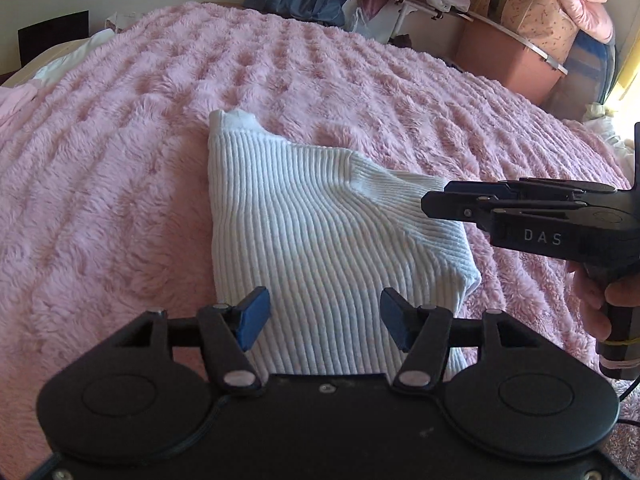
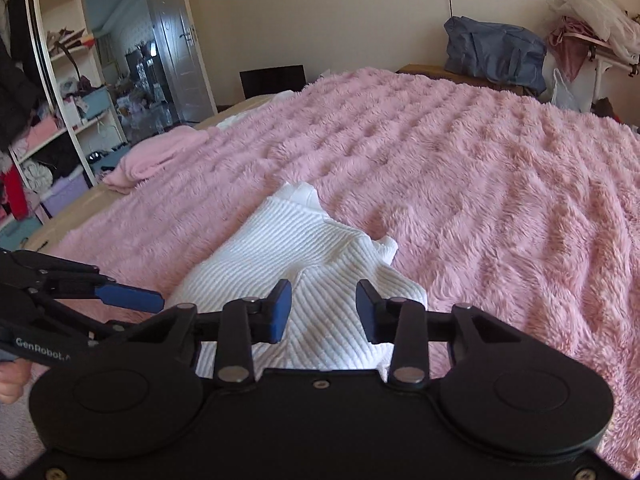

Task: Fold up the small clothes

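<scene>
A white ribbed knit garment (image 1: 304, 216) lies partly folded on the fluffy pink blanket (image 1: 120, 160), its collar end pointing away from me. My left gripper (image 1: 325, 318) hovers over the garment's near end, open, with nothing between its blue pads. In the right wrist view the same garment (image 2: 288, 248) lies below my right gripper (image 2: 325, 310), whose jaws stand apart above the fabric without pinching it. Seen side-on from the left wrist, the right gripper (image 1: 436, 200) sits at the garment's right edge, held by a hand (image 1: 600, 300). The left gripper (image 2: 132, 298) shows at the left of the right wrist view.
A folded pink garment (image 2: 160, 156) lies near the bed's far left corner. A blue bag (image 2: 494, 50), boxes (image 1: 516, 56) and piled clothes crowd the far side of the bed. Open shelves (image 2: 60, 92) and a doorway (image 2: 132, 60) stand to the left. The blanket (image 2: 500, 184) stretches wide to the right.
</scene>
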`<action>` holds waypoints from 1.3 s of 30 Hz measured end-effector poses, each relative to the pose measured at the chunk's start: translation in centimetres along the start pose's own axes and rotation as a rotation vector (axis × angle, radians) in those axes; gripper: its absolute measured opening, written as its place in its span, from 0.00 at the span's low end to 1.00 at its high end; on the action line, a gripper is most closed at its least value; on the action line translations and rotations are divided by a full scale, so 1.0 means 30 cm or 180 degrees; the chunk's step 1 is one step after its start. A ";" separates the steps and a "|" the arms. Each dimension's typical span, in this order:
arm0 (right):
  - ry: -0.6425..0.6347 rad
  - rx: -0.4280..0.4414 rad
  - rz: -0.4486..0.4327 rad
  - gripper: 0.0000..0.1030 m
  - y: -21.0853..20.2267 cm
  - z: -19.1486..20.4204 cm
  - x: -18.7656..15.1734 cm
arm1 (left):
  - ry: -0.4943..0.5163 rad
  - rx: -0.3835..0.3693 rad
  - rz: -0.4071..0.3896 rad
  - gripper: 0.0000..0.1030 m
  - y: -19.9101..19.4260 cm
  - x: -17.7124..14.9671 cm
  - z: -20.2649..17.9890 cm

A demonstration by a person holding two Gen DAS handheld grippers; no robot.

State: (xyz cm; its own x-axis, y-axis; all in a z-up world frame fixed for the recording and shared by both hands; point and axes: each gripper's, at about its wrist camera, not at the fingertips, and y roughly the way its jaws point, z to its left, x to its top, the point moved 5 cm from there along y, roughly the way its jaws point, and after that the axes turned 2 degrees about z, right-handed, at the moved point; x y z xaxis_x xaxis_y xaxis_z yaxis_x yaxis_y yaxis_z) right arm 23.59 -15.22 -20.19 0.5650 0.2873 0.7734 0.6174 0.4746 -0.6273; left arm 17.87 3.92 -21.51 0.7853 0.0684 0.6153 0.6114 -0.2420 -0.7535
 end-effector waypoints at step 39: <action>-0.0267 -0.0095 -0.0063 0.31 -0.055 0.114 -0.217 | -0.0131 -0.0050 0.0224 0.65 -0.019 -0.210 -0.076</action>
State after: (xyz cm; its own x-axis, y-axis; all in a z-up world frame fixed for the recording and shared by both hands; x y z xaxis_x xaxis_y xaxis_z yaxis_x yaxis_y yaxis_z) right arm 17.03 -15.04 -23.88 0.5054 0.3474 0.7899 0.6448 0.4563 -0.6132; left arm 12.35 1.44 -24.41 0.8298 0.0902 0.5507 0.5532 -0.2627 -0.7905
